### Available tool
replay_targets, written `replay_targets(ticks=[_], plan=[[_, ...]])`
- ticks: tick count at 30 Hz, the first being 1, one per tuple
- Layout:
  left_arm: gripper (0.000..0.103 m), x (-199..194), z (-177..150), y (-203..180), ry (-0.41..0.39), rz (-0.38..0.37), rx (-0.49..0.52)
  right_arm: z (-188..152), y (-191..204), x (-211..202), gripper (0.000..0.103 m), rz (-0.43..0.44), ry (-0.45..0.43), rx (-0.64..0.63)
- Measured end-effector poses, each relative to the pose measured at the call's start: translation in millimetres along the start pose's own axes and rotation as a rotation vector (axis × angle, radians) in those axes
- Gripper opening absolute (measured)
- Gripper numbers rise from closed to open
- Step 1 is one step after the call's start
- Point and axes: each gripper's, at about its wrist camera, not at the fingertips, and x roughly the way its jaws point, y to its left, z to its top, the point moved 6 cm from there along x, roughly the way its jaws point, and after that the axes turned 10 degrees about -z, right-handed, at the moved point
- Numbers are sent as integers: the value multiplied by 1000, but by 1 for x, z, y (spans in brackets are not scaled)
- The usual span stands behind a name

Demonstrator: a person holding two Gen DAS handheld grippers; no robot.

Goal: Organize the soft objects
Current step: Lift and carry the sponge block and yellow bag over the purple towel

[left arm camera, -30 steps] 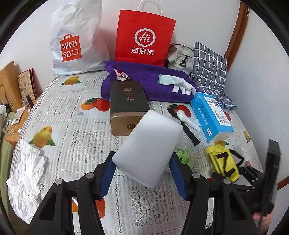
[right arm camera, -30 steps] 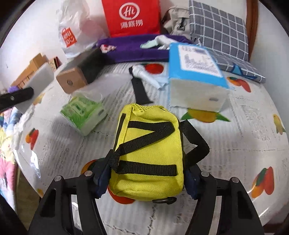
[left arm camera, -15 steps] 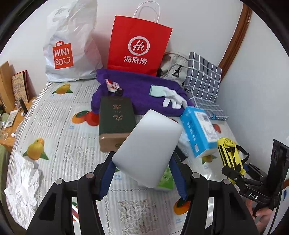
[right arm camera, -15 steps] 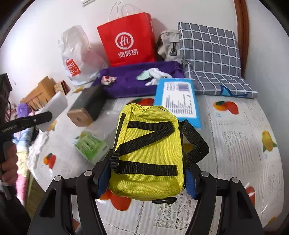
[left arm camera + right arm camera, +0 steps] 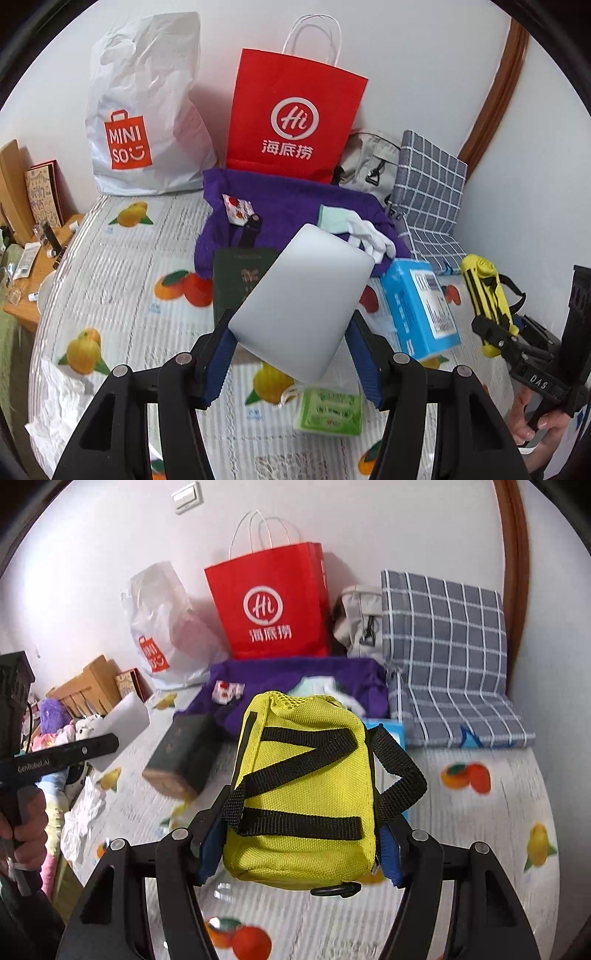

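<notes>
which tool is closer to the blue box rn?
Right, by the look of it. The right tool, clamping the yellow pouch, hangs right over the blue box. The left tool, gripping the white foam block, sits off to the box's left.

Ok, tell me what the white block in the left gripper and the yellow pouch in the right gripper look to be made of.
White rounded block: probably foam or sponge, matte, with soft rounded corners and no sheen. Yellow strapped pouch: woven synthetic fabric, likely nylon, showing a coarse weave, a mesh top edge and black webbing straps.
</notes>
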Motion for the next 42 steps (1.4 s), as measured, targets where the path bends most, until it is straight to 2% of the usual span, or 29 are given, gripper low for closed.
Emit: replay_targets(ticks=[11, 18, 31, 38, 42], plan=[[57, 28, 42, 21, 4, 33, -35, 58, 4, 27, 68, 31, -32, 10], [57, 52, 68, 25, 11, 32, -58, 84, 10, 59, 68, 34, -7, -2], [57, 88, 105, 38, 22, 74, -78, 149, 0, 108, 68, 104, 4, 61], [58, 108, 122, 38, 22, 69, -83, 177, 4, 119, 69, 131, -25, 70], [58, 127, 126, 39, 40, 69, -67, 176, 8, 137, 70, 118, -27, 39]])
